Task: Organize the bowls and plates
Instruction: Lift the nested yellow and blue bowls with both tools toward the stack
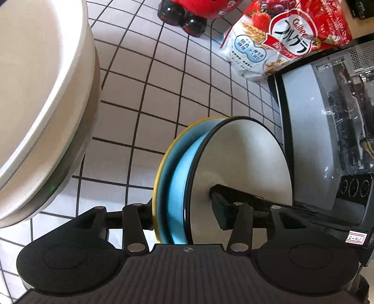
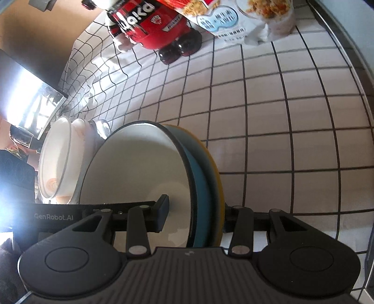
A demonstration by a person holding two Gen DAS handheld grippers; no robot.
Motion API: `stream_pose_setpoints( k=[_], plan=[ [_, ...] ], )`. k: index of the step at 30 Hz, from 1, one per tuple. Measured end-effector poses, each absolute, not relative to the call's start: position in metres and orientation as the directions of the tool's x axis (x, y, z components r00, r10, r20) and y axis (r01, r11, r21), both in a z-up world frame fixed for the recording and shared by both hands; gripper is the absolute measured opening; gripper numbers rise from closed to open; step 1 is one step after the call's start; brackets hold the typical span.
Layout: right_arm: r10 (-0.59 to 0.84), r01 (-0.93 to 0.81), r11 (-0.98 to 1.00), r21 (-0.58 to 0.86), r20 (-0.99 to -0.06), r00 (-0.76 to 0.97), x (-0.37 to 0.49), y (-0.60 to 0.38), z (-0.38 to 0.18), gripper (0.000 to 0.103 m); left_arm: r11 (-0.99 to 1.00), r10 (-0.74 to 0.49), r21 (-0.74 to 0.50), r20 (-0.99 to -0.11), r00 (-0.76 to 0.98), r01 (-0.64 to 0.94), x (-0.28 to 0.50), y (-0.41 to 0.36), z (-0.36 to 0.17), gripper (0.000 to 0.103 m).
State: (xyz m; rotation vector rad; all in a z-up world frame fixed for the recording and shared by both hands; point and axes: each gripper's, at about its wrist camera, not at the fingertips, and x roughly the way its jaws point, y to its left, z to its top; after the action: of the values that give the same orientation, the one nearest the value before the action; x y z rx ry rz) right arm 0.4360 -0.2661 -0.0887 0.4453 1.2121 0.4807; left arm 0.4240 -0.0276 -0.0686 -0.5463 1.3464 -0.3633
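Observation:
A stack of two plates is held edge-on between both grippers: a white plate with a black rim [image 1: 243, 163] [image 2: 138, 177] nested in a blue plate with a yellow rim [image 1: 170, 177] [image 2: 205, 180]. My left gripper [image 1: 184, 208] is shut on the stack; one finger [image 1: 224, 201] presses on the white face. My right gripper [image 2: 194, 210] is shut on the same stack from the opposite side, with one finger [image 2: 162, 210] on the white face. A large white bowl [image 1: 42, 98] fills the upper left of the left wrist view. White bowls [image 2: 58, 161] stand left of the stack in the right wrist view.
A white tablecloth with a black grid [image 1: 163, 93] [image 2: 280, 117] covers the table. A red-and-white cereal bag [image 1: 280, 35] [image 2: 238, 21] and a red toy figure [image 1: 187, 14] [image 2: 154, 30] stand at the far side. A dark glass-fronted appliance [image 1: 327, 140] is at the right.

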Motion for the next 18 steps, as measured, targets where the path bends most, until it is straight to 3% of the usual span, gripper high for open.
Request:
stream_pose_setpoints(
  k=[18],
  plan=[
    [0.552, -0.188, 0.832, 0.521, -0.746, 0.372, 0.436, -0.249, -0.02, 0.042, 0.809, -0.557, -0.587, -0.78, 0.285, -0.026, 0.424, -0.007, -0.006, 0.051]
  ],
)
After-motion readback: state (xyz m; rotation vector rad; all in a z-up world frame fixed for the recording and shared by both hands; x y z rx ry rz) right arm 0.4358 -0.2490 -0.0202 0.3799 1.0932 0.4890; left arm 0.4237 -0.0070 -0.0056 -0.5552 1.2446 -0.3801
